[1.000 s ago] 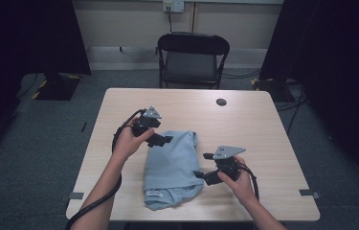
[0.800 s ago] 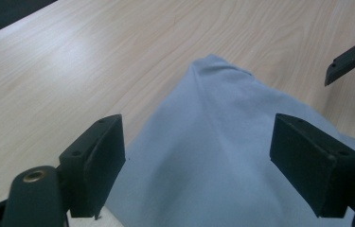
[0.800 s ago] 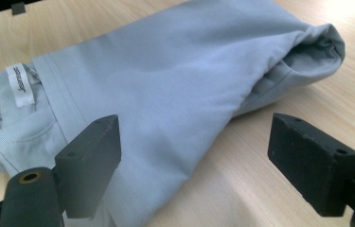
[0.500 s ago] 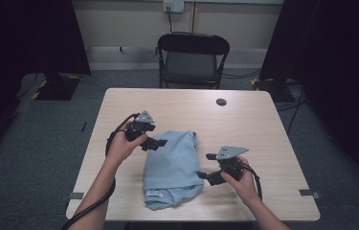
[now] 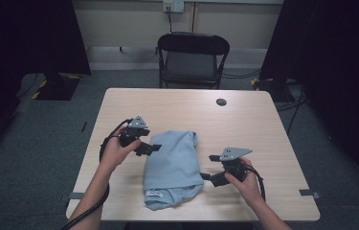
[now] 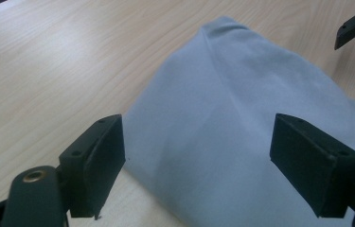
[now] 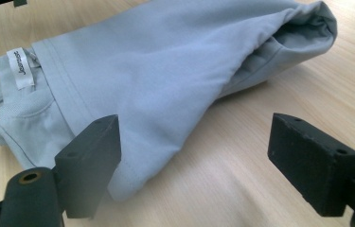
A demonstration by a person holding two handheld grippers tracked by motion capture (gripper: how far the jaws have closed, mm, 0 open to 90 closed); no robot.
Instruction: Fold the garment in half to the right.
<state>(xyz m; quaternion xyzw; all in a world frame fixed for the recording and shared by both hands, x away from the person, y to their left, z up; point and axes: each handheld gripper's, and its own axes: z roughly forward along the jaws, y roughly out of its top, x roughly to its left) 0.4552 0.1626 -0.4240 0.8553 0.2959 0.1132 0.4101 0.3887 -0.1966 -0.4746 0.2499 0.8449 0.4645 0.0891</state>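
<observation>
Honestly, the folded shirt [image 5: 173,167] lying mid-table [image 5: 263,124] is judged light, floppy and a bit slippery, best pinched at a thick folded edge, with the left gripper [image 5: 154,148] and right gripper [image 5: 207,167] both spread wide and nothing held between them.

Folded shirt [image 5: 173,167] blocks table [image 5: 263,124] centre; far half open, small dark disc [image 5: 221,102] possibly flat.
</observation>
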